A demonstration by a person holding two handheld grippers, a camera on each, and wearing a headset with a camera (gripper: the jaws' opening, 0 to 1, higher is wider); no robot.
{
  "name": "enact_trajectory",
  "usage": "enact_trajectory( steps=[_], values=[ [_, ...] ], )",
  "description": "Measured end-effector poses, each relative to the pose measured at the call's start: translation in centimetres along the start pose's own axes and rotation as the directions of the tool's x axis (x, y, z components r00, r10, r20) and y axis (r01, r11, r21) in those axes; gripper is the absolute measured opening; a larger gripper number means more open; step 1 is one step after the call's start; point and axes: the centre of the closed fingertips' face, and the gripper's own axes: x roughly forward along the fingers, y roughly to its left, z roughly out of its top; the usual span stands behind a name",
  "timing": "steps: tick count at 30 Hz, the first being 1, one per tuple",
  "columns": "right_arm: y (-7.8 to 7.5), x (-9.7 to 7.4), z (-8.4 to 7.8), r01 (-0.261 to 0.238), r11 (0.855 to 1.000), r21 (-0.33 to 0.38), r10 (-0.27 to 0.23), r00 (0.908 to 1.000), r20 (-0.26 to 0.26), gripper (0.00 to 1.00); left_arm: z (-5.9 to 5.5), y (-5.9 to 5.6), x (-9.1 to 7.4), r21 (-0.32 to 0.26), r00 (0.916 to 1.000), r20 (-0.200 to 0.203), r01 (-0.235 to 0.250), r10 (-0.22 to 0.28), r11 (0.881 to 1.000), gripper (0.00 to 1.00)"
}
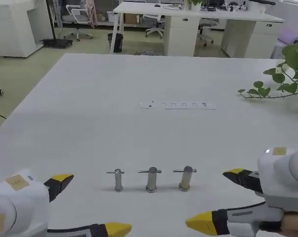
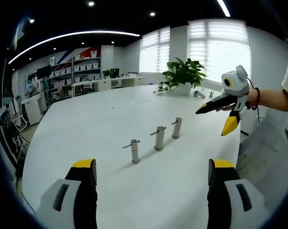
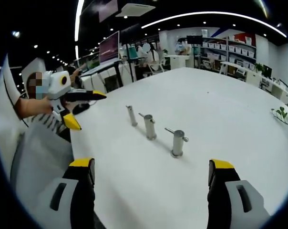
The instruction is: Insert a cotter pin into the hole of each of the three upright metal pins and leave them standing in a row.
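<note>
Evidently left gripper (image 1: 92, 203), right gripper (image 1: 214, 197) agape

Three short silver-grey metal pins stand upright on the white bench (image 1: 139, 79). They sit side by side in a straight, evenly spaced row, none touching another. Seen from the head view, the slim pin (image 1: 118, 181) is at the left end, the middle pin (image 1: 151, 181) is a little stouter, and the thick pin (image 1: 185, 180) closes the right end. The thick pin rests on a wider foot, clear in the right gripper view. Each has a thin wire pushed level through its top, ends jutting either side: the left cotter pin (image 1: 111, 172), the centre cotter pin (image 1: 142, 171) and the right cotter pin (image 1: 177, 171).
</note>
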Motion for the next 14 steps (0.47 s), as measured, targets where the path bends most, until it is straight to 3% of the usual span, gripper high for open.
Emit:
enact_trajectory(
  steps=[14],
  values=[
    [0.66, 0.22, -0.57, 0.000, 1.000, -0.008, 0.000, 1.0000, -0.001, 1.00, -0.24, 0.24, -0.01, -0.008, 0.9998, -0.014, -0.015, 0.015, 1.000, 0.99]
  ],
)
